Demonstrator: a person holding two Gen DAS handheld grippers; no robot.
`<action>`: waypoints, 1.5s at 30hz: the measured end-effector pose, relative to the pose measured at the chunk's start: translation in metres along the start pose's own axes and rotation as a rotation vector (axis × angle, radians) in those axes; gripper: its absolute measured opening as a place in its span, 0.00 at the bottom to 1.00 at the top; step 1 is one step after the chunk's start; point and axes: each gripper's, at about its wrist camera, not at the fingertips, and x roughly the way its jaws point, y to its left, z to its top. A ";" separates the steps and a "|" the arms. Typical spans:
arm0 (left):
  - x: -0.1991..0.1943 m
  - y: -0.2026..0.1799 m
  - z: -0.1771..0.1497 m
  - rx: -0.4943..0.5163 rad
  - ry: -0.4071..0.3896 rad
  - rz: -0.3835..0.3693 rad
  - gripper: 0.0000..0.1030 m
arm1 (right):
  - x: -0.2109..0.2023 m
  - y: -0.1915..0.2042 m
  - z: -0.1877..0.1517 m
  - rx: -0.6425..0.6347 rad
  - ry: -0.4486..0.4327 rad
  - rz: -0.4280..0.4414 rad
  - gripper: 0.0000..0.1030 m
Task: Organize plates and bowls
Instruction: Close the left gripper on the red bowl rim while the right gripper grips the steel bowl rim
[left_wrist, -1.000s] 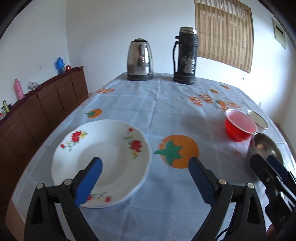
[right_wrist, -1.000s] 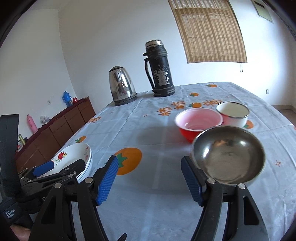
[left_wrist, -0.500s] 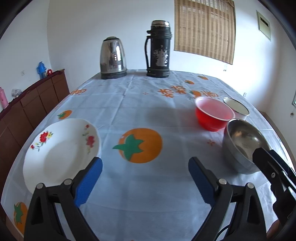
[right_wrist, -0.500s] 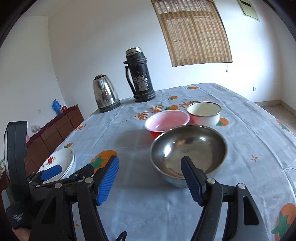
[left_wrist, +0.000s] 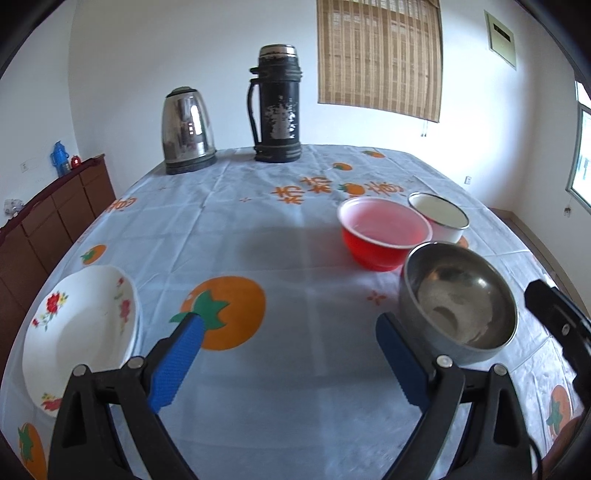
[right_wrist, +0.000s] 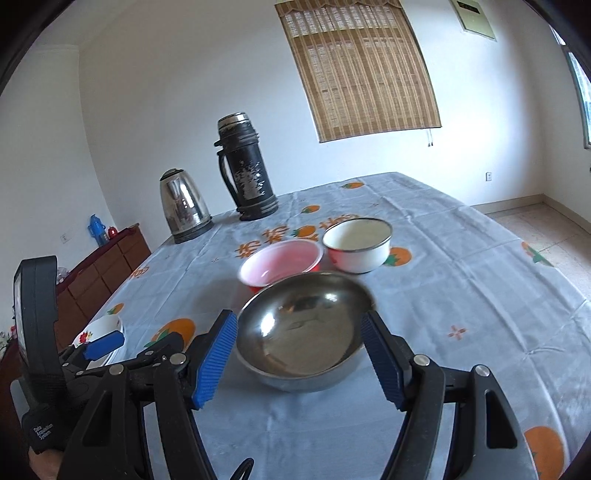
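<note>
Steel bowl (right_wrist: 303, 328) upright, mouth up, round, between spread right tool (right_wrist: 297, 362) pads, left tool (left_wrist: 291, 363) spread, empty.

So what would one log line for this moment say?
right hand-held gripper: open, around steel bowl | left hand-held gripper: open, empty | plate: untouched

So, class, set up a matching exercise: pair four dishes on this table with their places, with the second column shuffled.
Things:
1. steel bowl
2. red bowl
3. white enamel bowl
4. flowered plate

Places:
A. at the table's left edge
B. between the right gripper's open fingers
C. farthest right, beside the red bowl
D. just behind the steel bowl

Pairs: 1-B, 2-D, 3-C, 4-A
</note>
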 end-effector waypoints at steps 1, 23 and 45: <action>0.001 -0.002 0.003 0.005 -0.001 -0.002 0.93 | 0.000 -0.003 0.003 0.003 -0.003 -0.005 0.69; 0.103 -0.014 0.106 -0.106 0.161 -0.103 0.89 | 0.109 -0.046 0.088 0.031 0.229 0.103 0.44; 0.163 -0.025 0.100 -0.130 0.314 -0.164 0.60 | 0.218 -0.044 0.090 0.036 0.638 0.207 0.33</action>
